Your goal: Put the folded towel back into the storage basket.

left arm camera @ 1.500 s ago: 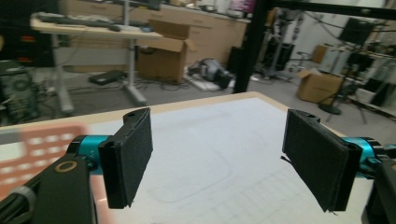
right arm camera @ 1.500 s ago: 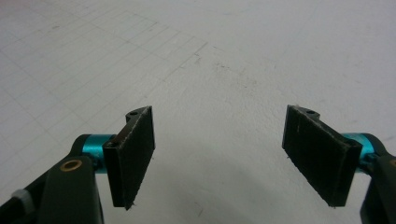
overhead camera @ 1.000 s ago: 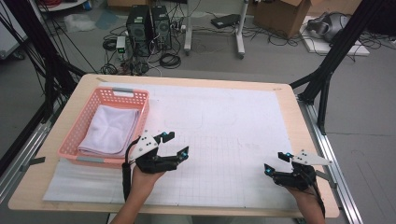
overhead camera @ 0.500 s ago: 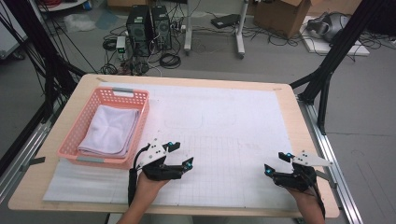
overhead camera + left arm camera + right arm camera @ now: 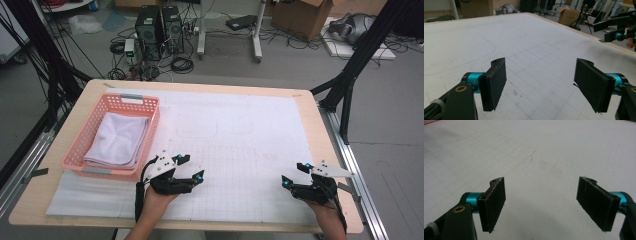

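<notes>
My left gripper (image 5: 191, 166) hovers low over the white grid mat (image 5: 240, 145), just right of the pink basket's near corner. Its jaws stand wide open with nothing between them, as the left gripper view (image 5: 541, 85) confirms. My right gripper (image 5: 294, 174) rests near the mat's front right corner, also open and empty (image 5: 541, 205). A folded white cloth (image 5: 119, 140) lies inside the pink basket (image 5: 131, 99) at the table's left. The other hand's gripper (image 5: 619, 35) shows at the far right of the left gripper view.
The wooden table (image 5: 320, 120) ends close behind both hands at the front edge. Black frame legs (image 5: 350, 75) stand at the right, and computers (image 5: 160, 25) and cables sit on the floor beyond the far edge.
My left gripper has drifted slightly toward the table's near edge and to the right, still open. The right gripper has stayed still.
</notes>
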`<control>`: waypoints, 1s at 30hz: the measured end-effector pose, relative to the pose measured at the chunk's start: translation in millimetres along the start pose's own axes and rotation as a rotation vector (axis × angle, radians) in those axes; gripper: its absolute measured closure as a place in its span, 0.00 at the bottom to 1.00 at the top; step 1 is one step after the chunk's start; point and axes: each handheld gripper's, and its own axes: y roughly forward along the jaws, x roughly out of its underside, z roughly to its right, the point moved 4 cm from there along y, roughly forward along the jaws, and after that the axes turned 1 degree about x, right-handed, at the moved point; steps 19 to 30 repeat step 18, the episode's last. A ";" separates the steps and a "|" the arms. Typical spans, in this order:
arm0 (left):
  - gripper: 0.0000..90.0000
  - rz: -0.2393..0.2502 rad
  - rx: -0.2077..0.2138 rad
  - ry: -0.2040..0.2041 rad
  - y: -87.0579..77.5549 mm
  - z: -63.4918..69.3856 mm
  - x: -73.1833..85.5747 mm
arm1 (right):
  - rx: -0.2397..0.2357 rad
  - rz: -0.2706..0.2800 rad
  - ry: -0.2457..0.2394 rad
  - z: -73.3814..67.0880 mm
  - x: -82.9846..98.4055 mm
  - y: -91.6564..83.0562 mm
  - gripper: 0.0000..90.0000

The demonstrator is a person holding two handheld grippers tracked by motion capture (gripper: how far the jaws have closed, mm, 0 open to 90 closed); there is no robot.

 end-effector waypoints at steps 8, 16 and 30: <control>0.29 -0.003 -0.012 -0.007 -1.9 -3.0 0.3 | -0.002 -0.003 -0.002 -1.3 0.2 0.8 0.25; 0.29 -0.010 -0.019 -0.017 -1.7 -5.5 2.0 | -0.006 -0.010 -0.001 -0.6 1.4 2.3 0.25; 0.29 -0.015 -0.017 -0.015 -1.1 -5.4 2.6 | -0.008 -0.010 0.001 -0.4 1.6 2.9 0.25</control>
